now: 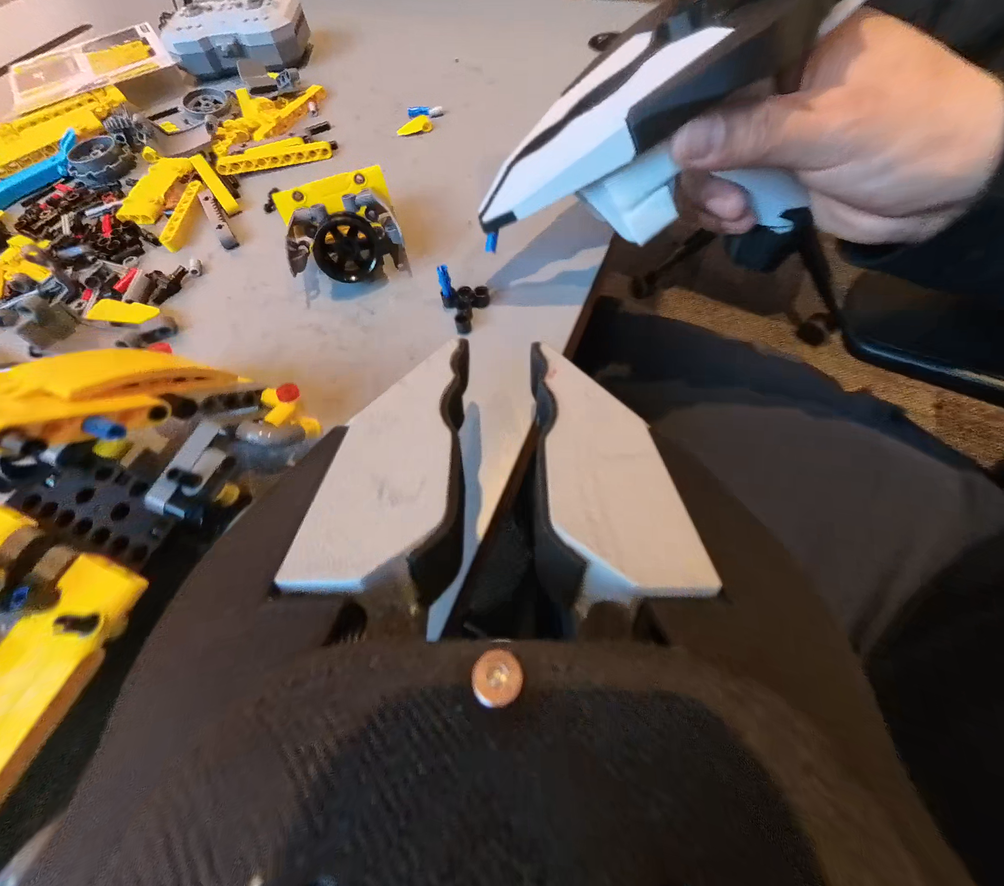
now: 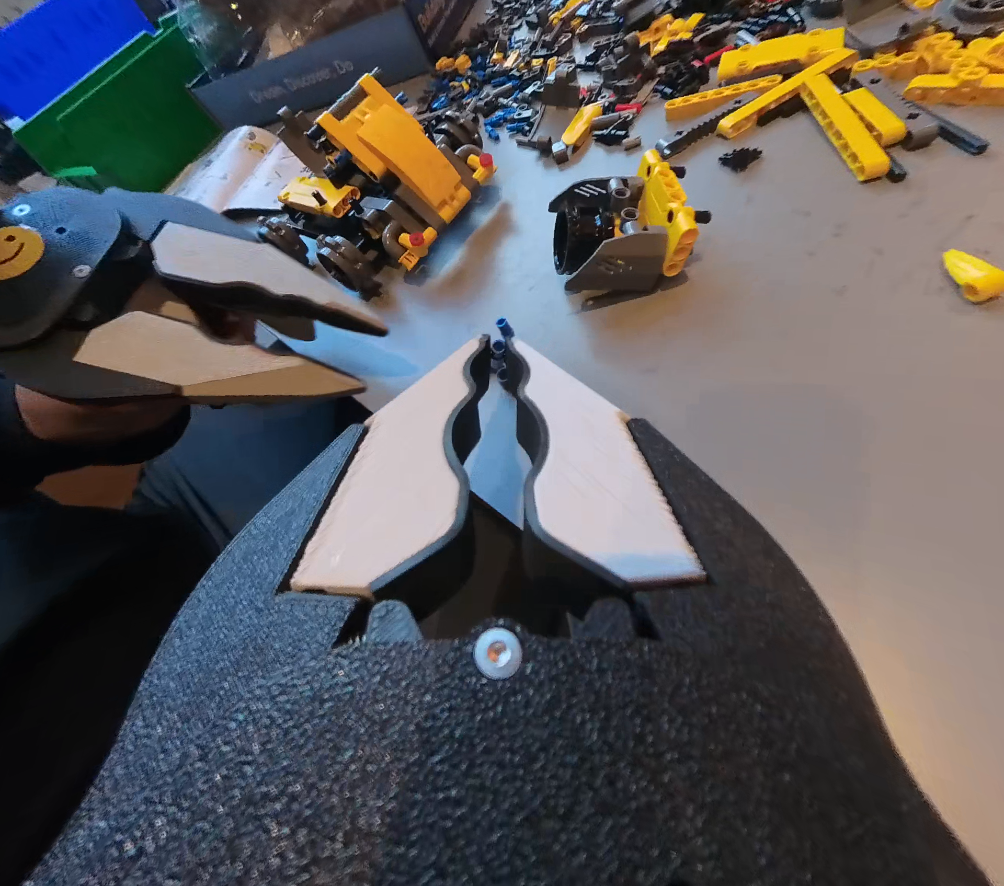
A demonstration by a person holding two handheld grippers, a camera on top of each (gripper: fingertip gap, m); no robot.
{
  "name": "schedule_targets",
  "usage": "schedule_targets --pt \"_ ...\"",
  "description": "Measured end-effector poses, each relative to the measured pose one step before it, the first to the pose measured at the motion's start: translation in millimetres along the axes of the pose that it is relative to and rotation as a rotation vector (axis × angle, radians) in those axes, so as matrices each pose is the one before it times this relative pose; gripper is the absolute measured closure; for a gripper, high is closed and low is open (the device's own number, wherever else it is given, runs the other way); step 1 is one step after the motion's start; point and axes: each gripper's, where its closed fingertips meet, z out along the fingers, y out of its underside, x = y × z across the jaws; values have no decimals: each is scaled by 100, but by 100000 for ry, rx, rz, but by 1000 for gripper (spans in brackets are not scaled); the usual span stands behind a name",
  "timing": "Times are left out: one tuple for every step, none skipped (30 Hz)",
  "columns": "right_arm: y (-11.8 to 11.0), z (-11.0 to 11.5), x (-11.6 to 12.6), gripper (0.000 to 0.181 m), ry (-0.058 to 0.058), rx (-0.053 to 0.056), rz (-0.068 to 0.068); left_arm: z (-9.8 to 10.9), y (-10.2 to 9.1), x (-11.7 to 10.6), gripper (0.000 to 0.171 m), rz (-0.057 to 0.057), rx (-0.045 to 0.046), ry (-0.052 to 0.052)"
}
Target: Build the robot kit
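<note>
My right gripper (image 2: 500, 344) is shut on a small blue pin (image 2: 499, 354), held just above the grey table (image 2: 760, 425). In the left wrist view it (image 1: 487, 225) comes in from the upper right in a person's hand, the blue pin (image 1: 491, 242) poking out below its tip. Under it stands a small black connector cluster (image 1: 466, 301) with another blue pin (image 1: 444, 278) upright in it. My left gripper (image 1: 500, 346) is open and empty, its tips just short of that cluster. It also shows in the right wrist view (image 2: 372, 360) at the left, jaws apart.
A yellow and grey block with a black wheel (image 1: 347, 235) (image 2: 625, 235) lies beyond the cluster. A partly built yellow vehicle (image 1: 108, 425) (image 2: 380, 175) sits at my left. A loose parts pile (image 1: 108, 208) (image 2: 652, 34) covers the far table. The table edge (image 1: 589, 295) runs close on the right.
</note>
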Motion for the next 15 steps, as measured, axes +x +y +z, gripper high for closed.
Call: schedule_targets --pt "117 196 -136 177 -833 -646 -233 718 -31 -339 151 855 -1744 -2190" --pt "103 170 -79 177 -439 -473 -430 653 -9 -375 152 523 -1674 -1997" --pt "135 141 -57 177 -275 -566 -364 572 -12 -318 153 -580 -1579 -1196" --pt "171 138 -51 177 -248 -710 -286 483 -119 -200 154 -1454 -1057 -298" --pt "153 124 -34 177 -135 -682 -409 404 -37 -18 154 -1015 -1650 629" --pt "125 98 8 177 155 -704 -642 381 26 -60 154 133 -1930 57" --pt "95 81 74 177 591 -654 -869 409 193 -65 154 1044 -2626 -119" --pt "30 59 99 177 699 -424 -966 426 313 -36 152 1050 -2967 91" --pt "-31 53 56 177 392 -85 -794 341 267 -20 150 661 -2328 240" --pt "-70 42 19 177 181 65 -513 287 193 22 149 166 -1674 455" --pt "-50 71 40 177 187 -34 -375 177 48 75 151 -406 -940 696" --pt "13 81 29 177 235 -279 -390 87 -112 98 152 -214 69 767" --pt "41 75 24 177 344 -422 -516 105 -4 99 157 214 -579 438" --pt "76 54 16 177 458 -465 -557 108 29 98 161 365 -751 361" --pt "70 31 33 177 568 -447 -499 60 -21 71 165 294 -286 174"
